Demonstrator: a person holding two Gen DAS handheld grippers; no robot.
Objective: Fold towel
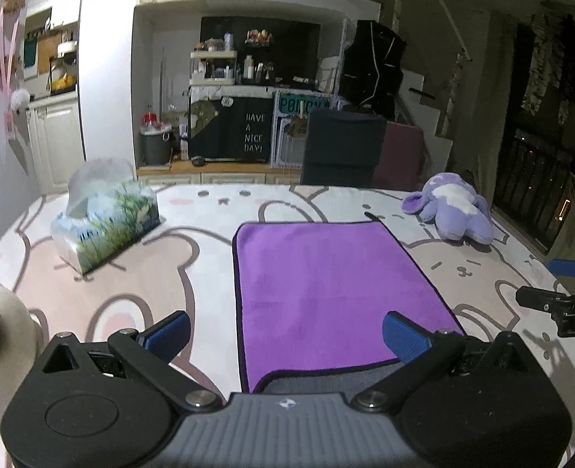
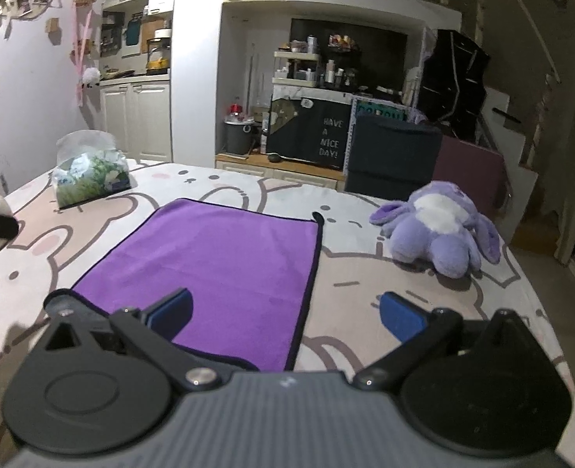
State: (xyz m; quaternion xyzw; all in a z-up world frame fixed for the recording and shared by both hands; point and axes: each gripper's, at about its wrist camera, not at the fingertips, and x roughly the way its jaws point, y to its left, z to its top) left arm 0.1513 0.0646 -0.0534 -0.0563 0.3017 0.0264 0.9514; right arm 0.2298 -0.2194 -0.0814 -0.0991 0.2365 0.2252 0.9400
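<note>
Spread ahead of both tongs: a bed-like surface [image 1: 139, 273] under a cartoon-print cover, soft and faintly rumpled, pale pink and white with dark outlines. Flat on it, straight in front of the left gripper [image 1: 286, 334] and ahead and to the left of the right gripper [image 2: 285, 314], a purple towel [image 1: 326, 284] — rectangular, plush like microfibre, bound in a thin dark hem, rounded at the corners, a small loop tab at the far right corner. Still in a single layer, by the look of it; no fold begun.

Both tongs wide open, empty, blue pads [image 1: 170, 331] well apart, poised over the near edge.

Probably best done this way: drop each tong onto a near corner, left on left, right on right; pinch hem and pile together, not the cover beneath; lift both at once, carry level toward the far edge, match the hems before letting go. Risk: cover caught along with the towel, or one corner dragged askew.

Beyond the right tong's right finger, a lilac-and-white plush toy [image 2: 441, 226], soft and lumpy. Beyond the left tong's left finger, a tissue pack [image 1: 106, 222] in glossy printed film, boxy, a tissue puffed from the top.
</note>
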